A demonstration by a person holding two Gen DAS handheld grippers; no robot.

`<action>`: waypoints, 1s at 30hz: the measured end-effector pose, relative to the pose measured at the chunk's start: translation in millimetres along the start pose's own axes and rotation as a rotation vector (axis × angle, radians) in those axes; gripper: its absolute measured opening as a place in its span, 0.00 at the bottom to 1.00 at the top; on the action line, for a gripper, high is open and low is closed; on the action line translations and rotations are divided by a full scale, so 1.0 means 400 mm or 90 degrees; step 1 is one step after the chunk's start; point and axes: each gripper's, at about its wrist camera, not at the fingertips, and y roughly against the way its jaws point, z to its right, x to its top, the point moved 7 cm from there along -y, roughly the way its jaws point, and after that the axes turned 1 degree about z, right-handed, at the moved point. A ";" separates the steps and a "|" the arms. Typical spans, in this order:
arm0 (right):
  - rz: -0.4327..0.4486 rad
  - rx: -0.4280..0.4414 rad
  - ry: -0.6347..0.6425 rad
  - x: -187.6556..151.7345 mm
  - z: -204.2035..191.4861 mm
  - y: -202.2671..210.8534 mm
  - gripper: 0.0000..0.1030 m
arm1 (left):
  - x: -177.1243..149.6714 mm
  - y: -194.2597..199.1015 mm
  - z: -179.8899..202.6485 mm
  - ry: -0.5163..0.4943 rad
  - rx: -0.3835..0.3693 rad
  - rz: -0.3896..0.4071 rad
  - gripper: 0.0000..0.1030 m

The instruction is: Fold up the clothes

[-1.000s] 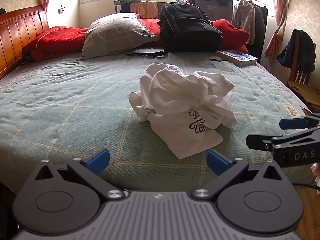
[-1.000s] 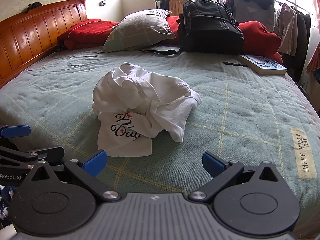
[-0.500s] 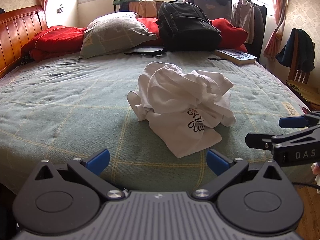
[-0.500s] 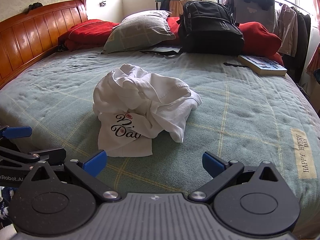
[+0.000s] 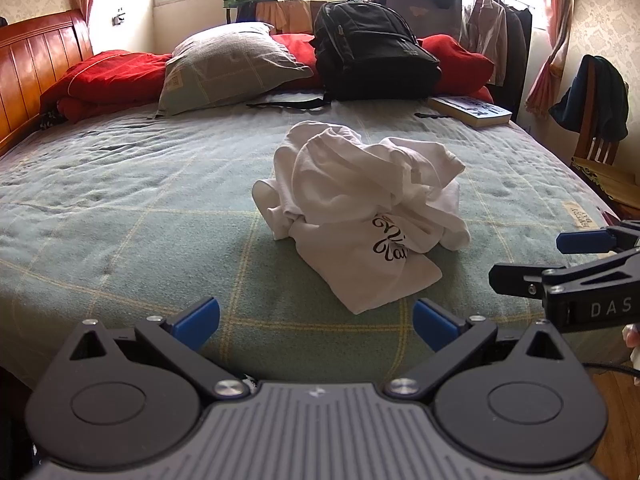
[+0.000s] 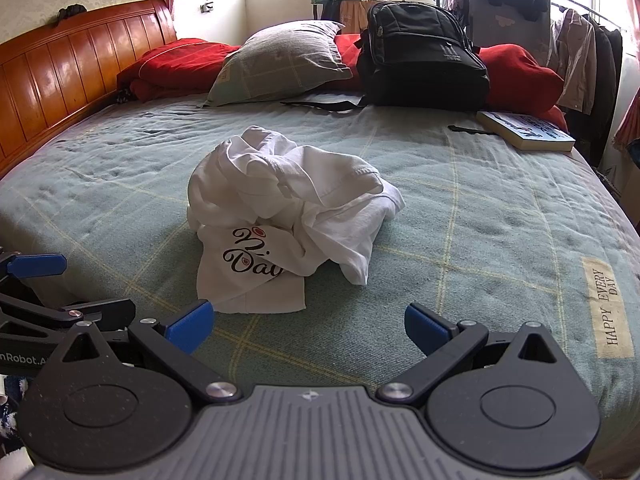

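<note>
One crumpled white shirt [image 5: 360,216] lies on the bed [image 5: 120,200], ahead of two grippers, left [image 5: 316,320] and right [image 6: 306,324], fingers spread, touching nothing.

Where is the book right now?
The book lies at the far right side of the bed, just right of the black backpack and in front of the red blanket; both views show it.
</note>
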 end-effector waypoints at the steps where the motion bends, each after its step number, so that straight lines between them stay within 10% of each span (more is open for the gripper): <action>1: 0.000 0.000 0.000 0.000 0.000 0.000 1.00 | 0.000 0.000 0.000 0.000 0.000 0.000 0.99; 30: 0.000 0.004 0.004 0.015 0.007 -0.021 1.00 | 0.013 -0.024 -0.011 0.009 -0.004 0.003 0.99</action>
